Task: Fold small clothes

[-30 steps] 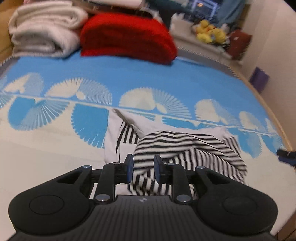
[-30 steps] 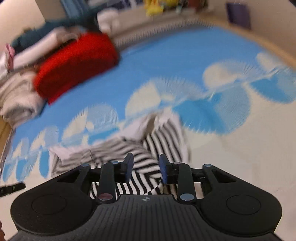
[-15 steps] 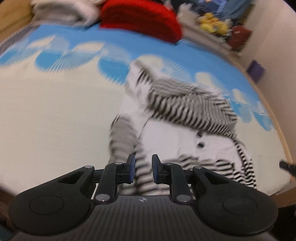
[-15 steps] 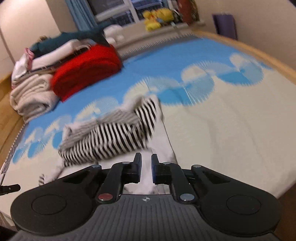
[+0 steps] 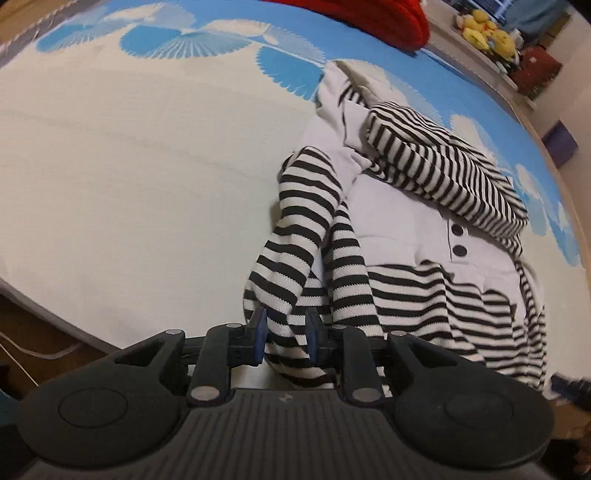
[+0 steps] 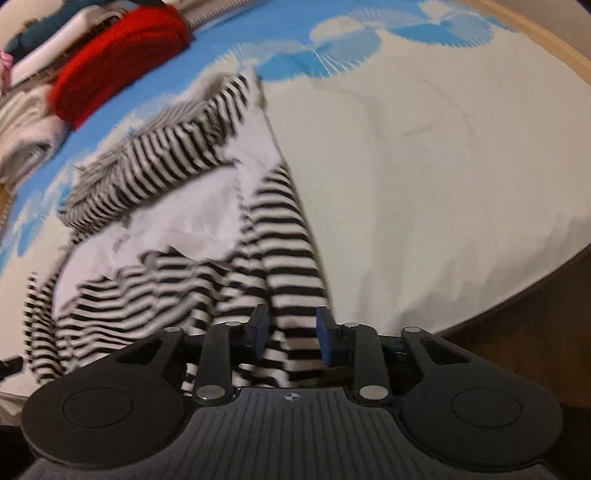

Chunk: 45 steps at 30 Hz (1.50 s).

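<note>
Garment: 1 small black-and-white striped top [image 5: 402,236] with a plain pale front panel and 2 dark buttons [image 5: 458,240], lying on the bed near its front edge, well away from the far edge.
Bed: 1, covered by a cream and blue fan-patterned sheet [image 5: 140,155]; its front edge runs just under both tools.
Left gripper [image 5: 284,338]: blue-padded fingers [image 5: 259,334] are parted, with a striped sleeve end lying between them; they look to bracket the cloth, but whether they pinch it I cannot tell.
Right gripper [image 6: 291,334]: fingers [image 6: 325,336] stand wider apart, the other striped sleeve running down between them with a gap on each side, so I judge this one is not holding anything.
Done so far: little that shows; the top is spread front-up but rumpled, with a striped hood or back fold bunched across its upper part and both sleeves trailing toward the front edge of the bed.
Left to do: in my judgement nearly everything: smooth the body, bring the 2 sleeves in, then fold it over.
Other cloth: 1 red folded blanket [image 6: 118,55] near the far edge, with pale folded towels [image 6: 22,136] beside it in the right view; their number is unclear.
Far clutter: yellow soft toys [image 5: 484,29] past the bed, too small to count.
</note>
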Available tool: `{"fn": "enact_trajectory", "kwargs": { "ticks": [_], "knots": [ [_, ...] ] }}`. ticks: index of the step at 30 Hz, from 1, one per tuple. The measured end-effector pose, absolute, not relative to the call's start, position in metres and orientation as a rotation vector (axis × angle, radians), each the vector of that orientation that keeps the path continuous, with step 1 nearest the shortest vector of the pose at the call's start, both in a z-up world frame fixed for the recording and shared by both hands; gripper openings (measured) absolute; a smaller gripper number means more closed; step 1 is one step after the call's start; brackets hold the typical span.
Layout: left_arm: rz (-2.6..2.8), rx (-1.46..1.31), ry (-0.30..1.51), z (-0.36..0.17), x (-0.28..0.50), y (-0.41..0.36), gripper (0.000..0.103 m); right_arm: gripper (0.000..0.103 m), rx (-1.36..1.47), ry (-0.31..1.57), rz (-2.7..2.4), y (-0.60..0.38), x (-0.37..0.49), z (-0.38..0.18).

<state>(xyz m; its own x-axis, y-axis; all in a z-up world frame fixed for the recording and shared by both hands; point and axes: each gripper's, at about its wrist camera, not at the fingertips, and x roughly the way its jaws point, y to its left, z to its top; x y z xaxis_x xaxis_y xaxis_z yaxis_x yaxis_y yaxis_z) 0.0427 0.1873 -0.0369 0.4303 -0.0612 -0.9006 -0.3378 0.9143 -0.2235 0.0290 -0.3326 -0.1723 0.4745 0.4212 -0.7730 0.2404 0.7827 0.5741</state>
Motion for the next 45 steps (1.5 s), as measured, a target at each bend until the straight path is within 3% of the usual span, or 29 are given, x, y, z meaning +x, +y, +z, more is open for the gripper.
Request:
{"fn": "enact_trajectory", "kwargs": {
  "ticks": [4,8,13,15,16,19,20,21,22,26,30,32,35,38,39,45],
  "knots": [
    [0.206,-0.422,1.142,-0.044,0.046,0.191,0.029,0.042,0.702,1.164,0.155,-0.324,0.036,-0.186],
    [0.201,-0.426,1.162,-0.051,0.051,0.191,0.039,0.045,0.622,1.228,0.176,-0.307,0.042,-0.192],
    [0.22,-0.397,1.21,-0.066,0.06,0.186,0.039,0.043,0.56,1.254,0.186,-0.296,0.043,-0.194],
    [0.219,-0.384,1.222,-0.07,0.063,0.183,0.039,0.013,0.556,1.246,0.196,-0.295,0.042,-0.193],
    [0.218,-0.375,1.229,-0.072,0.064,0.181,0.039,0.005,0.565,1.238,0.2,-0.296,0.042,-0.192],
    [0.222,-0.354,1.246,-0.079,0.066,0.178,0.039,0.001,0.625,1.172,0.184,-0.31,0.04,-0.183],
    [0.219,-0.348,1.25,-0.081,0.066,0.177,0.031,0.001,0.655,1.141,0.179,-0.316,0.04,-0.178],
    [0.212,-0.346,1.249,-0.081,0.065,0.177,0.007,0.001,0.687,1.107,0.173,-0.323,0.039,-0.174],
    [0.193,-0.352,1.243,-0.078,0.064,0.177,0.003,0.001,0.718,1.068,0.163,-0.331,0.038,-0.168],
    [0.15,-0.359,1.161,-0.043,0.043,0.176,0.003,0.001,0.811,0.947,0.098,-0.36,0.029,-0.155],
    [0.193,-0.367,1.207,-0.047,0.032,0.182,0.004,0.001,0.806,1.004,0.086,-0.357,0.034,-0.168],
    [0.223,-0.418,1.248,-0.059,0.037,0.191,0.007,0.001,0.794,1.091,0.121,-0.344,0.042,-0.181],
    [0.215,-0.544,1.227,-0.062,0.04,0.199,0.023,0.007,0.767,1.147,0.124,-0.328,0.048,-0.186],
    [0.221,-0.509,1.235,-0.062,0.045,0.192,0.037,0.034,0.752,1.181,0.104,-0.323,0.051,-0.192],
    [0.225,-0.492,1.249,-0.065,0.046,0.191,0.039,0.039,0.759,1.193,0.098,-0.323,0.051,-0.194],
    [0.204,-0.486,1.276,-0.072,0.045,0.188,0.041,0.039,0.742,1.258,0.143,-0.313,0.046,-0.204]
  ]
}}
